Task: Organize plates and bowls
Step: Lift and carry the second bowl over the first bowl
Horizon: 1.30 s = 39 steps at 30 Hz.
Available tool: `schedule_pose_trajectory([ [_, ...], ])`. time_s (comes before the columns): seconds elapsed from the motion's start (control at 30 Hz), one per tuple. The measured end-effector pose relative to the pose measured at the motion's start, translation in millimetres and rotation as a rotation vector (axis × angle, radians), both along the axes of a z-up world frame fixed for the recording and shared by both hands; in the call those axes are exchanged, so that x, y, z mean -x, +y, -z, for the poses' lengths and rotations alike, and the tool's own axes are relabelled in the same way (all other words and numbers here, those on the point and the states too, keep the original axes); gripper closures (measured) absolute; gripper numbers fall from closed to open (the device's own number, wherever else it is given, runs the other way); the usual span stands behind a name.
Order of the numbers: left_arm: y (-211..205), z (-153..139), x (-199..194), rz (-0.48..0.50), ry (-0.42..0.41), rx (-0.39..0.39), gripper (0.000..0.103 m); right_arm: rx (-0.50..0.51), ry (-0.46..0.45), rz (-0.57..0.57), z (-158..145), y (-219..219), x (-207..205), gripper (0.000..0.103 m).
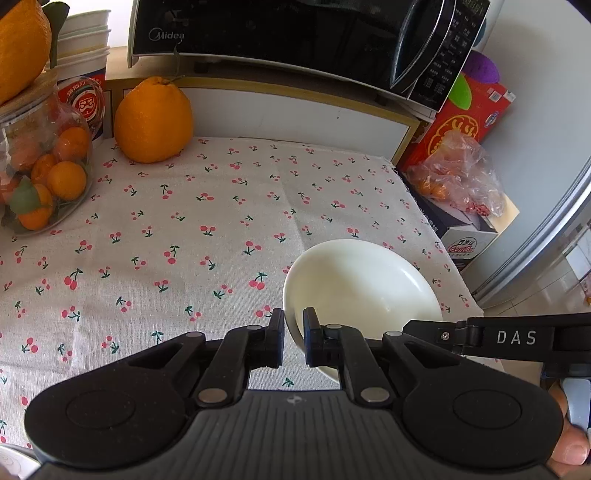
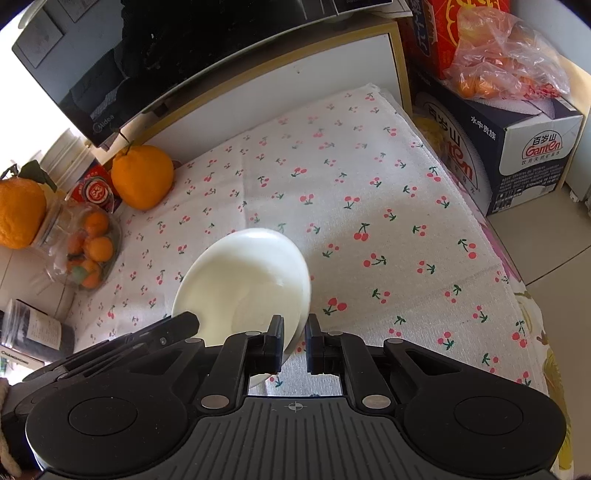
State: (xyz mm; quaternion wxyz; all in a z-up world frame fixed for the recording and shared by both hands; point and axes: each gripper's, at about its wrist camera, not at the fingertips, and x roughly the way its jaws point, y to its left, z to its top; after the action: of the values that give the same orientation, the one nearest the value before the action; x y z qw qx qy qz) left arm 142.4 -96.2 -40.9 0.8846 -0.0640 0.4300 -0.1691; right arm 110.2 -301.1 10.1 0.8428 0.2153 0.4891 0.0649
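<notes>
A white shallow bowl (image 1: 362,280) rests low over the cherry-print cloth (image 1: 184,240); whether it touches the cloth I cannot tell. My left gripper (image 1: 293,330) is shut on the bowl's near-left rim, one finger inside and one outside. In the right wrist view the same bowl (image 2: 240,280) appears tilted, and my right gripper (image 2: 295,334) is shut on its near-right rim. Each gripper shows in the other's view: the right gripper (image 1: 417,328) reaches the bowl's right edge, and the left gripper (image 2: 184,321) meets the left edge.
A large orange (image 1: 153,120) and a glass jar of small oranges (image 1: 40,173) stand at the back left. A black microwave (image 1: 277,33) sits on a shelf behind. Stacked paper bowls (image 1: 83,40) are far left. Cardboard boxes (image 2: 517,147) and a plastic bag (image 2: 502,55) lie beyond the cloth's right edge.
</notes>
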Motion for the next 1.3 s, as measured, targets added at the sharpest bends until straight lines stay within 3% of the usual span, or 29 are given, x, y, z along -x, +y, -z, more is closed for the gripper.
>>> schedule_pose_trajectory([
  [0.8,8.2,-27.2,24.9,-0.029,-0.008,0.125,0.094,-0.007,-0.125,0.004,-28.2,-7.7,34.7,0.09],
  [1.3,10.3,-48.2,57.8,-0.007,-0.039,0.147,0.093,0.001,-0.218,-0.022,-55.2,-14.6,66.6,0.09],
])
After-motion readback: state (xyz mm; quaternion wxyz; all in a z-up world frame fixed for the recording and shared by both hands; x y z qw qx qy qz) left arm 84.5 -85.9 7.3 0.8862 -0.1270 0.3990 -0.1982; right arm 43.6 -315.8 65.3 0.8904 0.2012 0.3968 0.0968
